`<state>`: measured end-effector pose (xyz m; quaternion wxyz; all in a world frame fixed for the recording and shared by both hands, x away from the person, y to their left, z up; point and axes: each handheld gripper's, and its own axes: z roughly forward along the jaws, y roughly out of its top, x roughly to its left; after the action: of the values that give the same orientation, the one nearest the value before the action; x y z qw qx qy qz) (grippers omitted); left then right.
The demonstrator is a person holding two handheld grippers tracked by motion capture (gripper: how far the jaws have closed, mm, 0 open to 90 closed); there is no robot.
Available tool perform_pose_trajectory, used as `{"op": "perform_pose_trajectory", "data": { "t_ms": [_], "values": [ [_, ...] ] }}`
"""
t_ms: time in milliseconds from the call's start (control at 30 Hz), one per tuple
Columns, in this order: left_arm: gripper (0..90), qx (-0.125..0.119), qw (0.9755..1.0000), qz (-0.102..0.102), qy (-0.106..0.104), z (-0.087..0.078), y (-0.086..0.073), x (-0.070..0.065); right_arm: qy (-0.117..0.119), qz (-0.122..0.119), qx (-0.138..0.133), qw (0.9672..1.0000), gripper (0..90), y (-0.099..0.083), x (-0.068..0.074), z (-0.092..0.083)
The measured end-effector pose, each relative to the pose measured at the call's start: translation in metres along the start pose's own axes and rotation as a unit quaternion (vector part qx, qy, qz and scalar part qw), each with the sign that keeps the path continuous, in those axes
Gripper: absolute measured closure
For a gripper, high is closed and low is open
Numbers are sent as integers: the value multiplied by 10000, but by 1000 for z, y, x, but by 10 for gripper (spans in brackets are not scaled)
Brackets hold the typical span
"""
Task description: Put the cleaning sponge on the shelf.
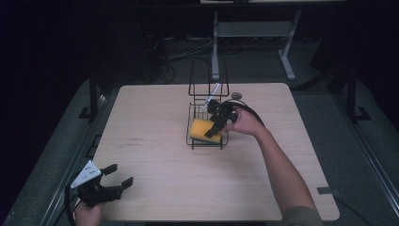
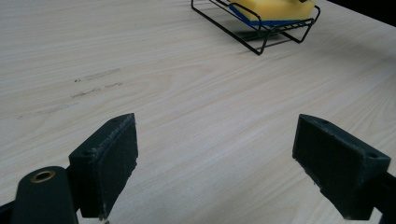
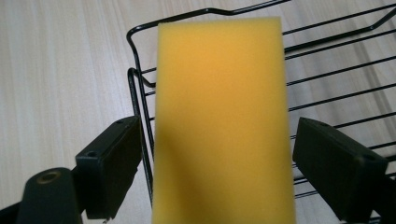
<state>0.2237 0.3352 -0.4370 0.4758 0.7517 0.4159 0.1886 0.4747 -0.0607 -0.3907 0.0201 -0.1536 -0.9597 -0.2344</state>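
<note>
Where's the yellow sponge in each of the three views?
High view: sponge mid-table, in the wire rack, under the right gripper.
Left gripper view: top edge, right of centre, in the rack.
Right gripper view: centre, between the open jaws, apart from both.
Shared landmark: the rack.

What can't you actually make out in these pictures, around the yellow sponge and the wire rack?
- High view: part of the sponge is covered by the right tongs.
- Right gripper view: the sponge's near end is cut off by the bottom edge; its surface is blurred.
- Left gripper view: the wire rack and sponge run off the top edge.
- High view: the small round thing behind the rack is too small to identify.
</note>
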Motion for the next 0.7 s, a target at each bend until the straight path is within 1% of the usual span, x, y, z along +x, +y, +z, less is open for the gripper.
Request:
{"op": "perform_pose_trajectory", "data": {
  "t_ms": [100, 133, 333, 400, 433, 533, 600, 633, 700],
  "values": [
    [134, 6, 10000, -3, -1, 0, 0, 0, -2, 32, -10, 10000, 154, -1, 0, -3],
    [134, 9, 10000, 1, -1, 0, 0, 0, -37, 24, 1, 10000, 154, -1, 0, -3],
    [134, 5, 10000, -15, 0, -1, 0, 1, 1, -16, -45, 10000, 154, -3, 1, -4],
    [134, 9, 10000, -3, 8, -1, 0, 1, -38, -4, -57, 10000, 154, -4, 1, -5],
    [134, 5, 10000, -3, 8, -1, 0, 0, -10, 17, -73, 10000, 154, -4, 0, -5],
    [134, 10, 10000, -4, 4, -1, 0, 1, -48, 74, -84, 9999, 155, -7, 1, -8],
    [134, 3, 10000, -5, 6, -1, 0, 0, 7, 140, -126, 9998, 155, -11, 0, -8],
    [134, 3, 10000, -5, 6, -1, 0, 0, -10, 177, -114, 9998, 155, -13, 0, -7],
    [134, 13, 10000, 6, -3, -1, 0, 0, -15, 185, -144, 9997, 155, -15, -1, -7]
  ]
}}
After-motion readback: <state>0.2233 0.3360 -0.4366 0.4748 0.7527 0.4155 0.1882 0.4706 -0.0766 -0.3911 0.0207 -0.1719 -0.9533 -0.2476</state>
